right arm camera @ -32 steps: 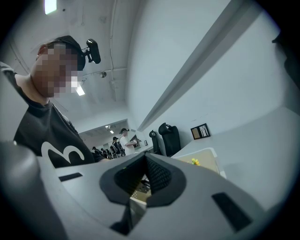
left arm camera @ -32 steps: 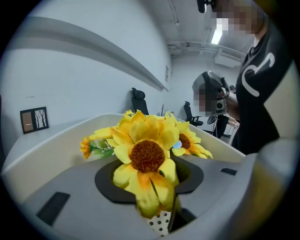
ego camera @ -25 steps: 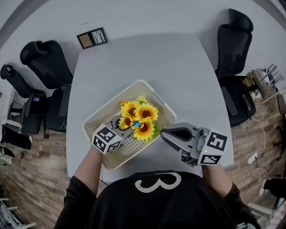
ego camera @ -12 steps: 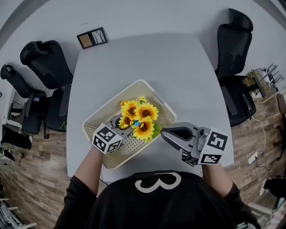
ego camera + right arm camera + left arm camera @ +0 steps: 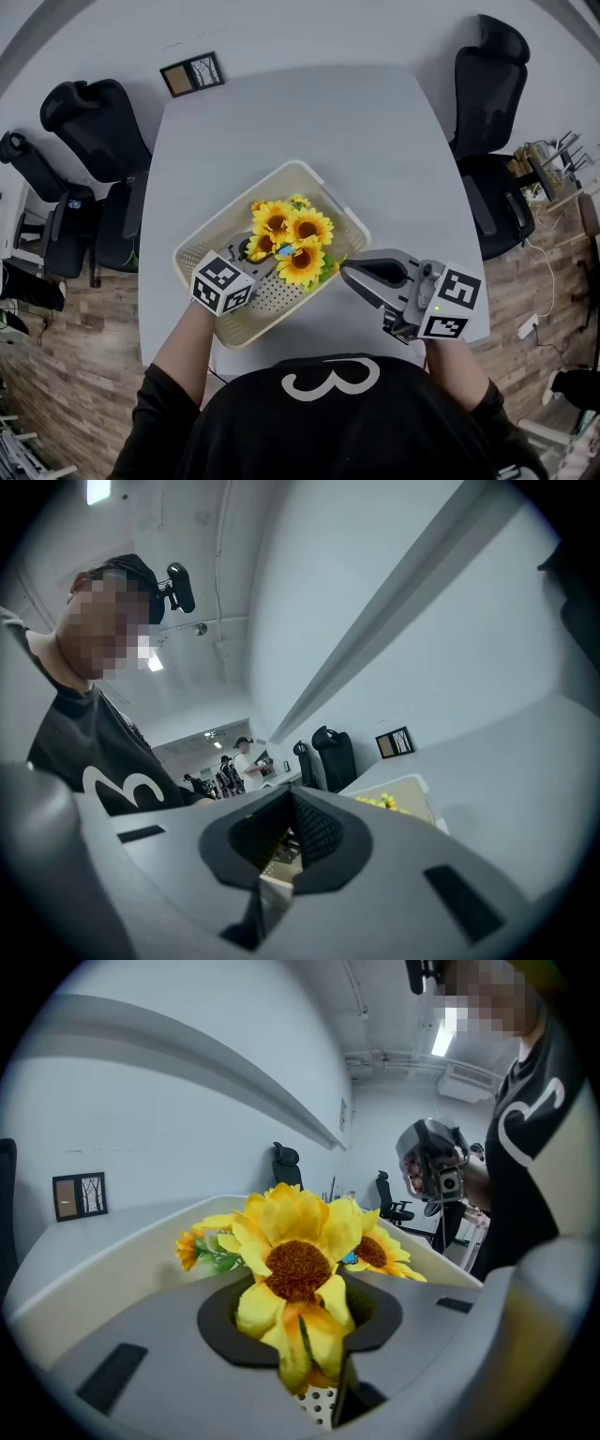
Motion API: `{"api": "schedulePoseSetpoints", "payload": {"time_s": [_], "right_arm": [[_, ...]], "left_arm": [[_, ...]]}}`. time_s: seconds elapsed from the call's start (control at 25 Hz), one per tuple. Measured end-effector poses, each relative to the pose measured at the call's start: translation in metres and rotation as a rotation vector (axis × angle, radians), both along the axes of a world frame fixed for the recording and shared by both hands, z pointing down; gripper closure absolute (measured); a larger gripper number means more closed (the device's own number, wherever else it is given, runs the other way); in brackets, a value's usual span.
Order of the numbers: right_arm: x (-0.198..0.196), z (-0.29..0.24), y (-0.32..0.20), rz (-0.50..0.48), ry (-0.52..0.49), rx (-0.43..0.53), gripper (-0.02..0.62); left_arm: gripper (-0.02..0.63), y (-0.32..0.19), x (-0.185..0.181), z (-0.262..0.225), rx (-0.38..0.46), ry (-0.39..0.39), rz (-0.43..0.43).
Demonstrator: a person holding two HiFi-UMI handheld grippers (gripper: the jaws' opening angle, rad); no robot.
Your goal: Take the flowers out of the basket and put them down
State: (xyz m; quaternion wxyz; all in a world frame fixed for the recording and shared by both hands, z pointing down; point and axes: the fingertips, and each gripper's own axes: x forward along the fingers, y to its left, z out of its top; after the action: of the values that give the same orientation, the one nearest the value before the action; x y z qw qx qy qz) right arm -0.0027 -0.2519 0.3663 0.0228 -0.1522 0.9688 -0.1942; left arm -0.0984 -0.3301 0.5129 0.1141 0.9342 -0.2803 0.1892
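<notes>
A bunch of yellow sunflowers (image 5: 292,242) stands in a cream perforated basket (image 5: 309,172) near the table's front edge. My left gripper (image 5: 270,260) reaches into the basket from the near left, its tips hidden under the blooms. In the left gripper view its jaws (image 5: 309,1335) are closed round the bunch just below a sunflower head (image 5: 298,1267), with the basket wall (image 5: 112,1260) behind. My right gripper (image 5: 347,273) hovers level just outside the basket's right rim, shut and empty. Its own view shows the gripper (image 5: 286,836) with jaws together and the basket (image 5: 403,794) beyond.
The basket sits on a white table (image 5: 375,141). A small picture frame (image 5: 192,75) lies at the table's far left corner. Black office chairs stand at the left (image 5: 94,122) and right (image 5: 492,84). The table's near edge runs along the person's body.
</notes>
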Motion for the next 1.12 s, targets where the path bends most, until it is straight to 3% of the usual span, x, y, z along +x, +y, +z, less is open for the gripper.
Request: {"api": "schedulePoseSetpoints", "payload": {"time_s": [0.64, 1.12], "right_arm": [[0.0, -0.025, 0.047, 0.092, 0.022, 0.043, 0.588], [-0.019, -0.047, 0.102, 0.14, 0.027, 0.097, 0.588]], "left_arm": [[0.483, 0.007, -0.012, -0.041, 0.063, 0.049, -0.05], [0.486, 0.034, -0.028, -0.121, 0.174, 0.168, -0.091]]}}
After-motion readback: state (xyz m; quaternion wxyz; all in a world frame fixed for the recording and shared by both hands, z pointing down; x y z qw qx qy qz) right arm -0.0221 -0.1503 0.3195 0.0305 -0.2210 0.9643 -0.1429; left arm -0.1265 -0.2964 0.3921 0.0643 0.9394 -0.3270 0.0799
